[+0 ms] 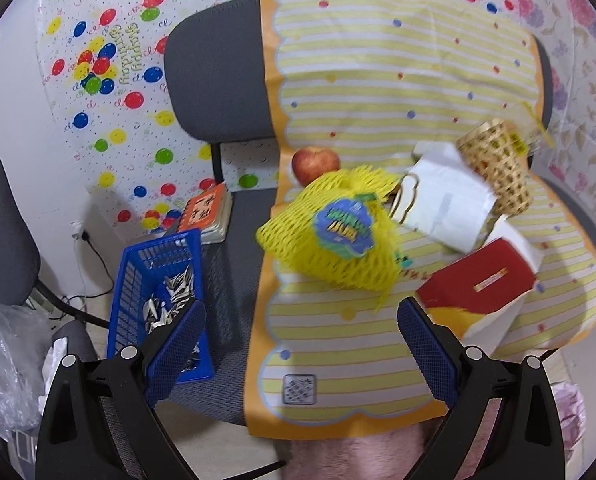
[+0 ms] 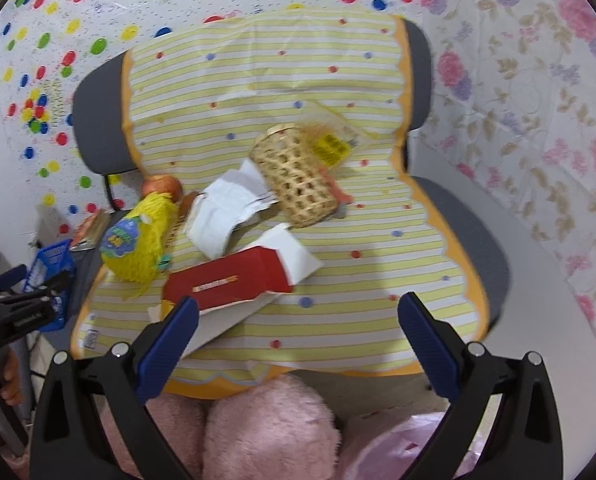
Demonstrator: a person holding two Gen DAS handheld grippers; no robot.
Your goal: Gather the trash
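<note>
Trash lies on a yellow-striped mat (image 1: pixel 378 80) (image 2: pixel 358 240) draped over a grey chair. In the left wrist view a yellow net bag (image 1: pixel 330 236) sits just ahead of my open left gripper (image 1: pixel 300 344), which holds nothing. Beside the bag are crumpled white paper (image 1: pixel 446 200) and a red carton (image 1: pixel 474 284). My right gripper (image 2: pixel 298 340) is open and empty, its left fingertip close over the red carton (image 2: pixel 225 280). Beyond it lie the net bag (image 2: pixel 137 240), the white paper (image 2: pixel 221 216) and a clear wrapper with a yellow label (image 2: pixel 330 140).
A wicker basket (image 2: pixel 293 176) lies on its side mid-mat, with an apple (image 1: pixel 316 164) behind the net bag. A blue crate (image 1: pixel 161 296) holding wrappers and a book (image 1: pixel 205 216) sit left of the mat. A clear plastic bag (image 1: pixel 1 360) is on the floor, a pink fluffy cushion (image 2: pixel 257 420) below.
</note>
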